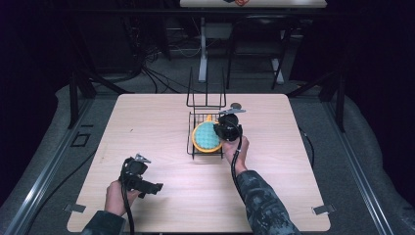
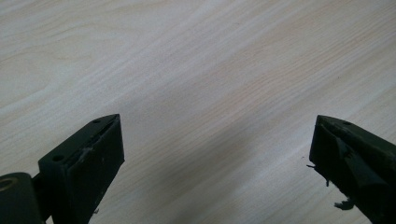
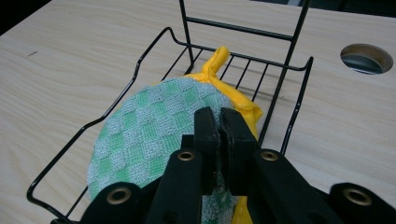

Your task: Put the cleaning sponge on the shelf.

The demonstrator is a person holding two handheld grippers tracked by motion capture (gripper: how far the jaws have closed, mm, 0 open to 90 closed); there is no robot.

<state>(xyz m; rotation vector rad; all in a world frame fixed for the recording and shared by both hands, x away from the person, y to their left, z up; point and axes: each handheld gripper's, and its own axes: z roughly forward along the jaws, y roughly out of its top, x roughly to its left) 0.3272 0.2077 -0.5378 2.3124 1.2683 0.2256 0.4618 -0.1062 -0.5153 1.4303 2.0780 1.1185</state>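
A round green-checked pot holder (image 1: 205,136) (image 3: 154,126) with a yellow rim and loop lies tilted in a black wire rack (image 1: 190,132) (image 3: 140,65) at the middle of the table. My right gripper (image 1: 226,128) (image 3: 218,114) sits at the pot holder's right edge, and its jaws are pressed together with the cloth's edge pinched between them. My left gripper (image 1: 155,188) (image 2: 215,154) rests low over bare wood at the front left, its jaws wide apart with nothing between them.
The light wooden table (image 1: 161,122) has a round cable hole (image 1: 236,105) (image 3: 366,58) just behind the rack. The rack's tall wire back (image 1: 206,93) stands up at its far end. Dark floor, cables and another desk's legs lie beyond the table.
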